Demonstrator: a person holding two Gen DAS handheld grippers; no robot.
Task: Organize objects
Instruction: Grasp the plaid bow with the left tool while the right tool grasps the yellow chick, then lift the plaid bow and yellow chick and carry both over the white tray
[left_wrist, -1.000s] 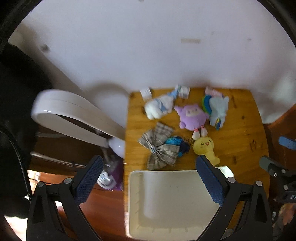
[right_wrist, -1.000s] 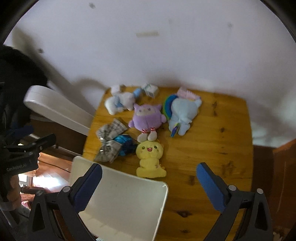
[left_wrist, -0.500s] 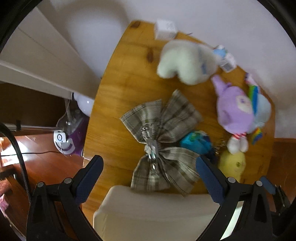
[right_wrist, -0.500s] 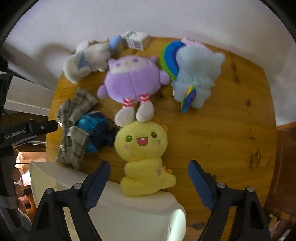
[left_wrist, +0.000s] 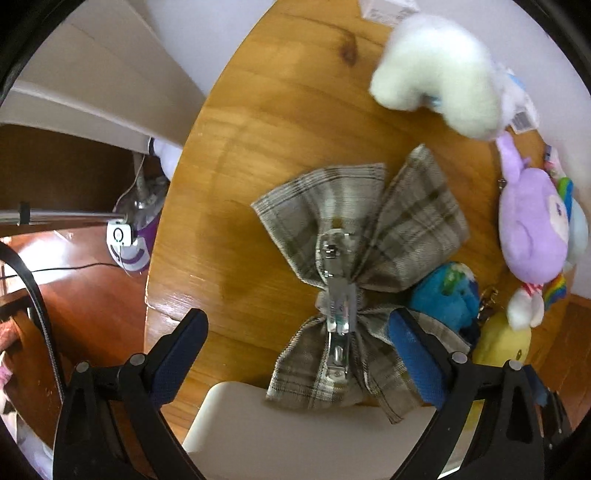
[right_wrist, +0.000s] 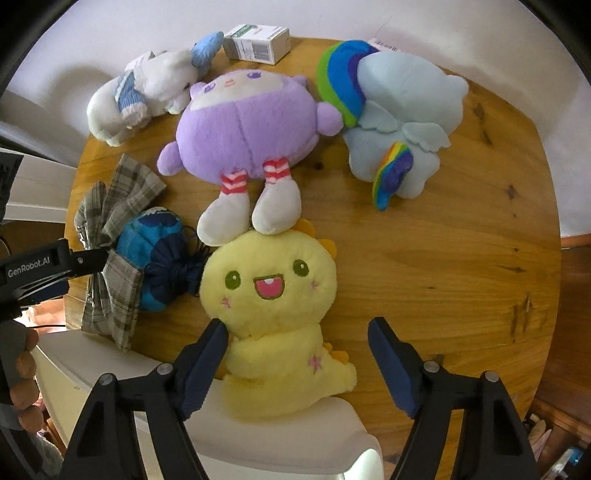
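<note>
With both sets of fingers spread, the left gripper straddles the plaid bow and the right gripper the yellow plush, both lying on the tabletop against the white bin, apparently ready for lifting in.

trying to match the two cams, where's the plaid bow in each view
Left wrist: the plaid bow lies mid-frame, clip side up, between the open fingers of the left gripper.
Right wrist: the plaid bow sits at the left edge, partly behind the left gripper's arm.
Shared landmark: the blue pouch touches the bow's side in both views.
</note>
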